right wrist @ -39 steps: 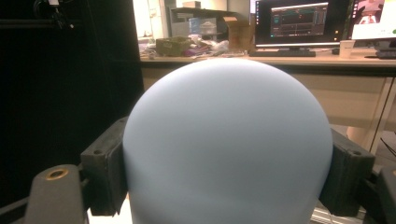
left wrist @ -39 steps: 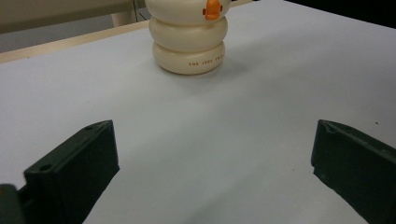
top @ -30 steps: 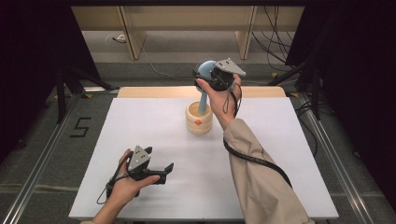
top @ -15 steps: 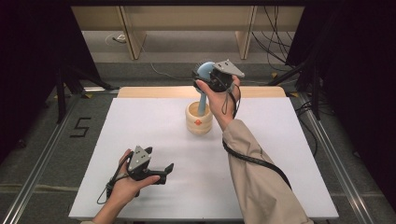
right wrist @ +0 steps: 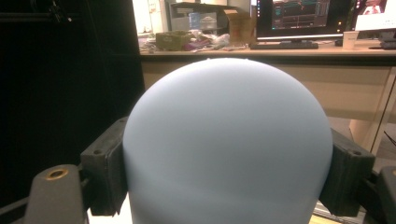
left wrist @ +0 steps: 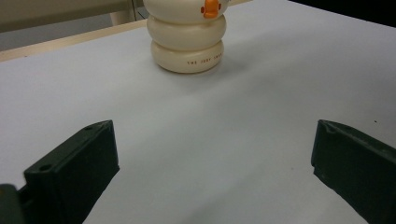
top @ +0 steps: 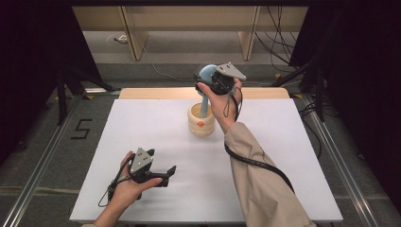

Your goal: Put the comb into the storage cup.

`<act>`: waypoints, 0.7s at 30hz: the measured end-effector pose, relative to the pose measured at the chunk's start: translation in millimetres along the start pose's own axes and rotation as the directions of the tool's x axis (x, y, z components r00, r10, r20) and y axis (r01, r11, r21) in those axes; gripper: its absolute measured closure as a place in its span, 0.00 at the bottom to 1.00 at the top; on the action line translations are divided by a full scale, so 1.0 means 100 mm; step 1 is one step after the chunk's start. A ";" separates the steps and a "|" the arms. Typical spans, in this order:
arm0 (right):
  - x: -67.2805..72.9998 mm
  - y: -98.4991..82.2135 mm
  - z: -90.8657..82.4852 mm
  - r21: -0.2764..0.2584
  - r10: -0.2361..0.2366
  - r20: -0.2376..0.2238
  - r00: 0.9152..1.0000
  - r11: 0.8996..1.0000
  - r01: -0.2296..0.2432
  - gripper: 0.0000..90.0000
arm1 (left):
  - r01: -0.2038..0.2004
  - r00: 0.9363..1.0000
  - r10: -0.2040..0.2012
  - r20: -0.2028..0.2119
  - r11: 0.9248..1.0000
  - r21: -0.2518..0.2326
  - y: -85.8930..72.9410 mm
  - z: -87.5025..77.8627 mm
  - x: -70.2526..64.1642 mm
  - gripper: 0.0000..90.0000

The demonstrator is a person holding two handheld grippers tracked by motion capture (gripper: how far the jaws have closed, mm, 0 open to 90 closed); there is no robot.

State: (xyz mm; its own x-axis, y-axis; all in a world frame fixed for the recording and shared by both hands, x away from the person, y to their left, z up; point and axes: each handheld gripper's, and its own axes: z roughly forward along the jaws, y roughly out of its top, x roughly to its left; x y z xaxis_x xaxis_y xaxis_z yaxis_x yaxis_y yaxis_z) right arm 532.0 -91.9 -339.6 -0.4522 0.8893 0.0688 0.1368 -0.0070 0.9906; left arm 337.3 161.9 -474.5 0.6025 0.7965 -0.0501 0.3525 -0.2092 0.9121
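A pale blue tool with a domed head (top: 206,74) and a slim stem (top: 204,105) stands in a cream ringed holder (top: 201,124) with an orange mark, at the table's far middle. My right gripper (top: 209,79) is shut on the dome, its black pads (right wrist: 105,165) pressing both sides of the blue head (right wrist: 229,130). Near the front left, my left gripper (top: 169,173) rests low over the table, open, with nothing between its fingers. The left gripper view looks along those spread fingers (left wrist: 74,168) toward the holder (left wrist: 187,44), which stands well ahead of them.
The white tabletop (top: 283,156) has a wooden strip (top: 156,93) along its far edge. Metal rails run along both sides on the floor. A black cable (top: 257,163) trails down the right sleeve. Shelves and cables lie behind the table.
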 end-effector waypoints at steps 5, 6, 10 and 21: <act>0.00 -0.02 0.01 0.005 0.001 0.001 1.000 1.000 -0.001 0.23 | 0.000 1.000 0.000 0.000 1.000 0.000 0.00 0.00 0.00 0.00; 0.00 -0.03 0.01 0.006 0.000 0.002 1.000 1.000 0.000 0.23 | 0.000 1.000 0.000 0.000 1.000 0.000 0.00 0.00 0.00 0.00; 0.00 -0.04 0.02 0.004 0.000 0.003 1.000 1.000 0.000 0.23 | 0.001 1.000 -0.001 0.001 1.000 0.000 0.00 0.00 0.00 0.00; -0.01 -0.09 0.06 0.006 -0.004 0.006 1.000 1.000 0.004 0.23 | 0.004 1.000 -0.004 0.002 1.000 0.000 0.00 0.00 0.00 0.00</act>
State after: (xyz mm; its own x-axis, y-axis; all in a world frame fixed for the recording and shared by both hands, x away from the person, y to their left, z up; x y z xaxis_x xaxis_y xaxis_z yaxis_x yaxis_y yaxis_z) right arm 536.1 -90.1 -349.0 -0.4473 0.8921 0.0637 0.1405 -0.0003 0.9901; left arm 337.5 161.5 -474.8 0.6023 0.7964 -0.0544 0.3550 -0.2062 0.9119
